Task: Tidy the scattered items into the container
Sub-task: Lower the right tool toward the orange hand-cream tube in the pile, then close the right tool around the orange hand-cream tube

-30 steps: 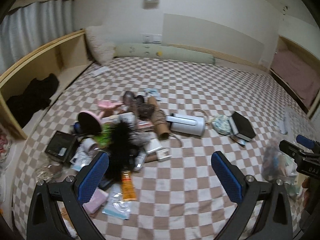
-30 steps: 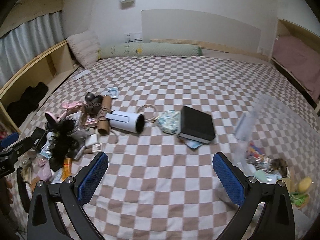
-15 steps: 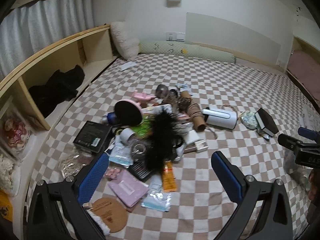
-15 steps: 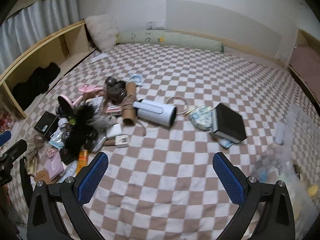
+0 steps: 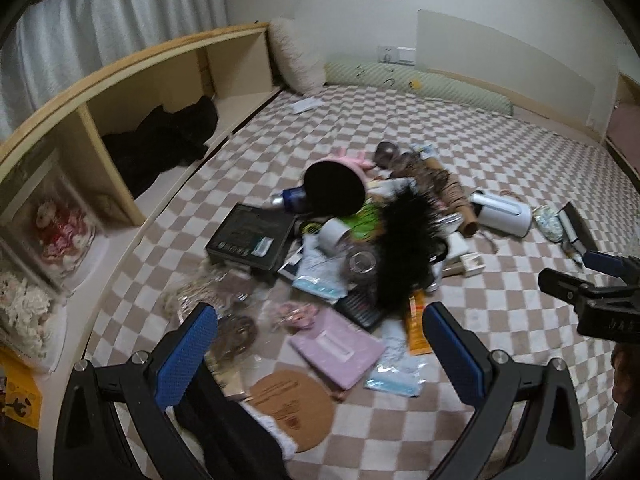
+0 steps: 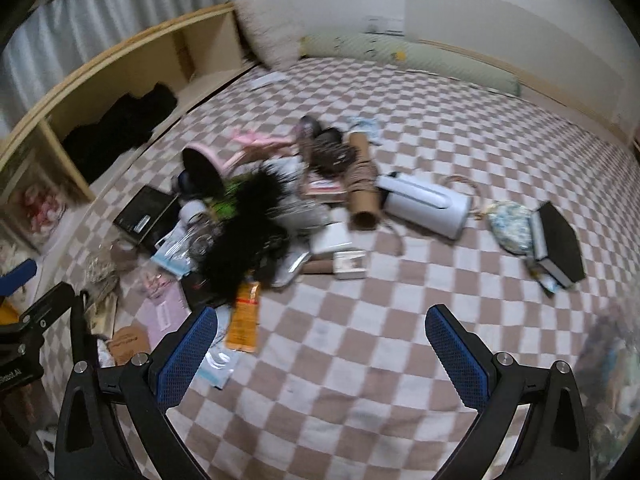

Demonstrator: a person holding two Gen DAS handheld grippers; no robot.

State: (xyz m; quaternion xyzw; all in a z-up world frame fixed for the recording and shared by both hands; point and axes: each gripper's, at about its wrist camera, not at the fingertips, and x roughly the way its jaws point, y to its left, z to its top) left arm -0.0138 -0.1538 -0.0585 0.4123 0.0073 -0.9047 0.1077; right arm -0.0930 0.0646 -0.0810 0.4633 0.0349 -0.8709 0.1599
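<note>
Our left hand-held gripper (image 5: 320, 344) hangs released, jaws wide and empty, over the near edge of the pile, where a pink pouch (image 5: 336, 346) and a round cork coaster (image 5: 292, 400) lie between its fingers; half a second ago these sat lower in view, so we have swung left and closer. Our right hand-held gripper (image 6: 320, 348) is likewise released and empty above bare checkered bed (image 6: 360, 380), nearer the orange packet (image 6: 244, 320) than before. Beyond lie the black feathery item (image 6: 248, 224), cardboard tube (image 6: 362, 184) and white cylinder device (image 6: 424, 204). The clear container (image 6: 612, 376) now shows only blurred at the right edge.
</note>
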